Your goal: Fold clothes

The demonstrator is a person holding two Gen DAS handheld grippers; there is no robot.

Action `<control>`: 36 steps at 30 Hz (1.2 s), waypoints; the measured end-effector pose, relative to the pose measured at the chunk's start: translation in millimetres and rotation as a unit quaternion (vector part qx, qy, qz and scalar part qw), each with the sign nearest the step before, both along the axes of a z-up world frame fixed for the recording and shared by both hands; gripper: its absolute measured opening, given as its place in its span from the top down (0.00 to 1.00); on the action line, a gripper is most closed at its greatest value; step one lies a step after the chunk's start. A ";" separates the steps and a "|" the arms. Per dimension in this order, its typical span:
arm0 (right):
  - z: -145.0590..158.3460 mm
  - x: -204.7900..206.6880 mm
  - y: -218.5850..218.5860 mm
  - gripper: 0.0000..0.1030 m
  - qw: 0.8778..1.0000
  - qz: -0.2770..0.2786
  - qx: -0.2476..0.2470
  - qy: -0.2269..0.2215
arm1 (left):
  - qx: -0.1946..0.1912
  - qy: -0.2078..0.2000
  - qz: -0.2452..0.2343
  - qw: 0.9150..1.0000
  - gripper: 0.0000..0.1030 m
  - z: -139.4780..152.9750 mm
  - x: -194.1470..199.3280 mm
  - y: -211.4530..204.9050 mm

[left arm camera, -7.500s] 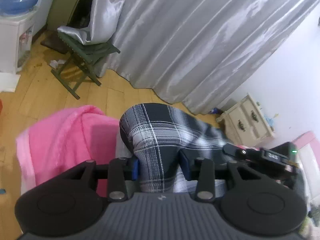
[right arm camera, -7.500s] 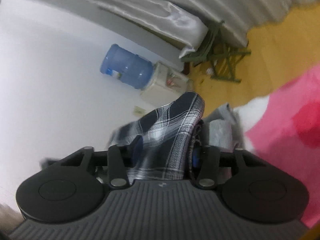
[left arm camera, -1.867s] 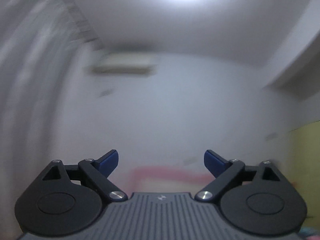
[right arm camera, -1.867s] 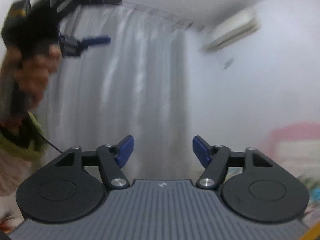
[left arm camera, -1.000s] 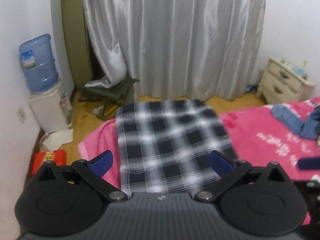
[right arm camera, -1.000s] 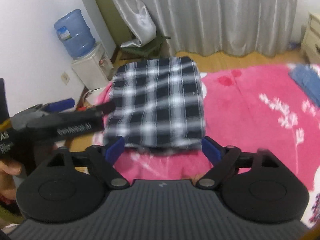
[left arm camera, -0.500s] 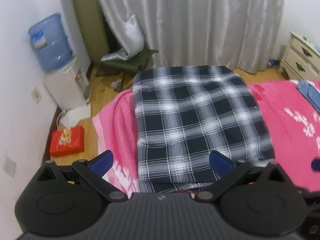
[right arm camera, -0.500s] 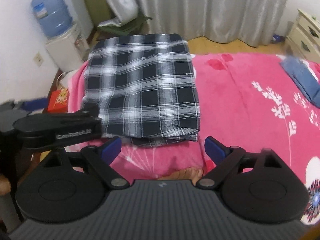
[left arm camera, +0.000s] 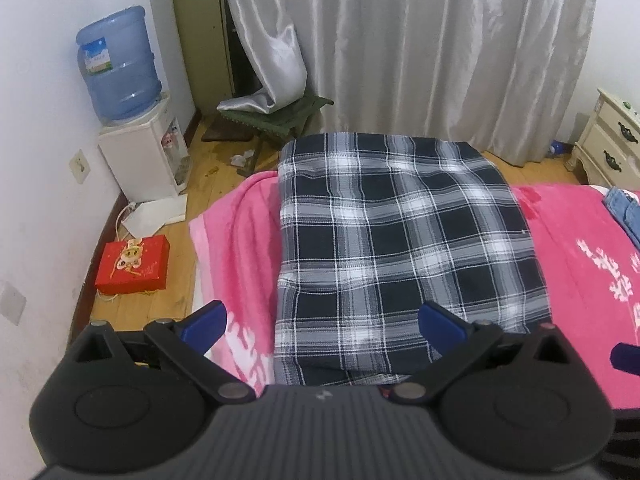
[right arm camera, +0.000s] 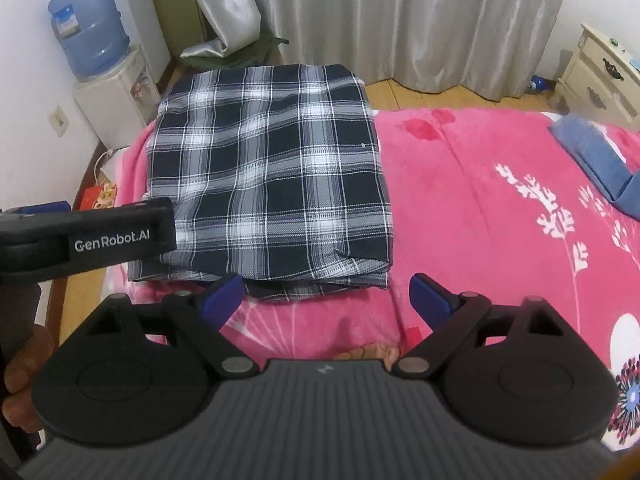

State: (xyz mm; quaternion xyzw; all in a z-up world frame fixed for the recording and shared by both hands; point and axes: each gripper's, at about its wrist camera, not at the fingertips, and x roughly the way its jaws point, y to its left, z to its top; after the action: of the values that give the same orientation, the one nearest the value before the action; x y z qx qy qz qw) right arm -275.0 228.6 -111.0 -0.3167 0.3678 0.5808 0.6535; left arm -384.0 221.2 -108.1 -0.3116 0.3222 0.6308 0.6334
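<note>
The folded plaid shirt (left arm camera: 400,248) lies flat on the bed, at the end of the pink blanket (left arm camera: 580,280) nearest the water dispenser (left arm camera: 140,156), a neat dark-and-white rectangle with its layered edges showing along the near side. Nothing is touching it.

The left tongs (left arm camera: 320,326) hover just above the shirt's near edge, blue fingertips (left arm camera: 440,324) spread wide with nothing between them but cloth further down. The right tongs (right arm camera: 326,300) hang short of the shirt's near edge, over bare pink blanket, and they too stand wide apart and empty. In the right-hand view the body of the left tool crosses the shirt's near left corner, a hand (right arm camera: 24,380) wrapped round its grip below.

Beyond the shirt, silver-grey curtains (left arm camera: 440,48) fall to the wooden floor, and a green folding stool (left arm camera: 276,120) stands just past the shirt's far left corner with curtain fabric draped over it. Left of the shirt, on the floor beside the bed, sits a red box (left arm camera: 134,264). Well to the shirt's right lies a piece of blue denim (right arm camera: 596,160), and past that a cream nightstand (right arm camera: 600,76).
</note>
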 end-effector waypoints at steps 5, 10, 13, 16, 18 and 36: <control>-2.5 0.8 1.8 0.12 1.000 0.000 -0.005 0.006 | -0.001 0.006 0.000 1.000 0.01 -3.0 2.8 -1.7; -3.0 -2.1 3.5 0.12 1.000 0.005 -0.005 0.007 | -0.002 0.007 -0.005 1.000 0.01 -1.2 -1.6 1.0; -3.5 -4.3 4.4 0.12 1.000 0.008 -0.007 0.006 | -0.001 0.008 -0.006 1.000 0.01 -1.7 -0.3 1.3; -3.9 -5.1 5.3 0.12 1.000 0.008 -0.008 0.006 | -0.002 0.006 -0.004 1.000 0.01 -3.0 0.4 1.1; -4.5 -4.9 5.9 0.12 1.000 0.006 -0.010 0.007 | -0.002 0.005 -0.004 1.000 0.01 -3.2 0.5 1.3; -8.1 -3.4 5.1 0.12 1.000 0.001 -0.017 0.010 | -0.012 0.004 -0.003 1.000 0.01 -8.7 3.8 -2.0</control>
State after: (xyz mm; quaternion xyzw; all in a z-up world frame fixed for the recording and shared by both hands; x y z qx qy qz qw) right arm -278.3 233.7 -119.1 -0.3225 0.3840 0.5778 0.6440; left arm -380.2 219.2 -116.8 -0.3157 0.3327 0.6263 0.6303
